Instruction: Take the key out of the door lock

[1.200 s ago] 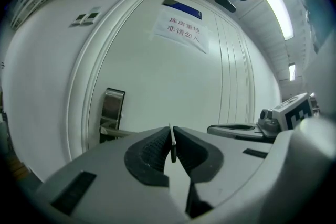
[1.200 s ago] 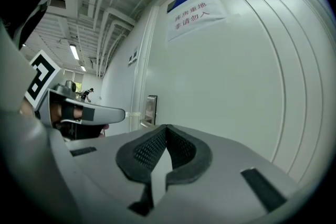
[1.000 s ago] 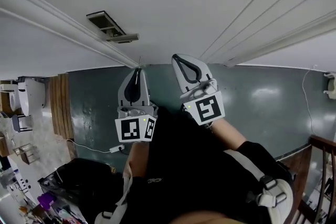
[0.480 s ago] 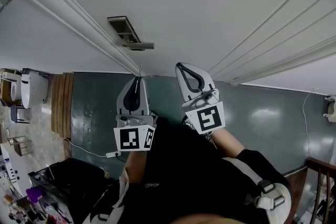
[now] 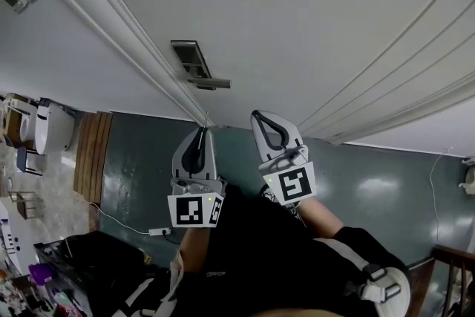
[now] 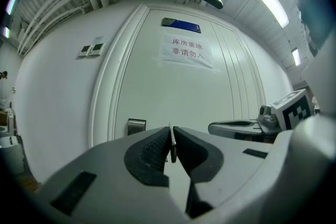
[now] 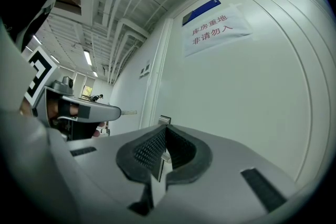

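The thin metal key is out of the lock and pinched between the pads of my left gripper. In the head view its blade pokes out past the left gripper toward the white door. The metal lock plate sits on the door's edge, just ahead of the key and apart from it; it also shows as lock plate. My right gripper hovers beside the left one, shut with nothing in it, its tips meeting.
A paper notice and a blue plate are on the door. Wall switches lie left of the frame. On the floor are a wooden pallet, a white power strip and cluttered gear.
The head view has shifted, so the lock plate sits lower and further right in the picture. Both grippers have drifted slightly upward together. The key stays gripped in the left one.
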Demonstrator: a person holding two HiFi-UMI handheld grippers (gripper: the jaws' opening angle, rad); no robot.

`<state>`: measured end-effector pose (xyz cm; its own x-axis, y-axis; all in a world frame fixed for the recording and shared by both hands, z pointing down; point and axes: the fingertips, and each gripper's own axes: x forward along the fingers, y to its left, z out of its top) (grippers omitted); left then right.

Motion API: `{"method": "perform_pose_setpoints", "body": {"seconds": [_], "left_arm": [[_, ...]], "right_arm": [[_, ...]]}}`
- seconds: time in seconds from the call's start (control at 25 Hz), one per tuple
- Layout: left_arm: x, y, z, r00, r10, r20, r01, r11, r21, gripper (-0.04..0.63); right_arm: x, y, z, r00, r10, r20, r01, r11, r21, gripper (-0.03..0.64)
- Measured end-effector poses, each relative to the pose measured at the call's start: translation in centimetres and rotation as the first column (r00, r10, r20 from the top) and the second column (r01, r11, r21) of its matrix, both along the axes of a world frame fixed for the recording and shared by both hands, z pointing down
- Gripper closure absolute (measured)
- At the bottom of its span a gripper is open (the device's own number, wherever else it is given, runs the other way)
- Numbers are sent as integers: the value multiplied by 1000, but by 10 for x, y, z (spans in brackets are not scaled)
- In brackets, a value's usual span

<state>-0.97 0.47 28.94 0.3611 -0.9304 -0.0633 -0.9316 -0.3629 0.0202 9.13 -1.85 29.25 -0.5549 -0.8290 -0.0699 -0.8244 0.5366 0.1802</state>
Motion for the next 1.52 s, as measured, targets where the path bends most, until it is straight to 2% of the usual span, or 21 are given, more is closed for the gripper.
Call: {"method": "perform_pose_setpoints", "body": {"seconds": [0.56,0.88,1.52], "left_arm": [[4,-3,6,1000,-3,-23,3,1000,-19,560],[4,-7,4,1000,-6,-30,6,1000,-19,560],[-8,-4,7,999,-33,-32,32,999,-30,560]], "right_arm": [[3,-1,5,1000,-1,4,1,1000,-30,609],[1,-2,1,1000,-12,-11,12,1000,-11,609],[-16,-1,4,997,-77,8,78,996,-43,609]]}}
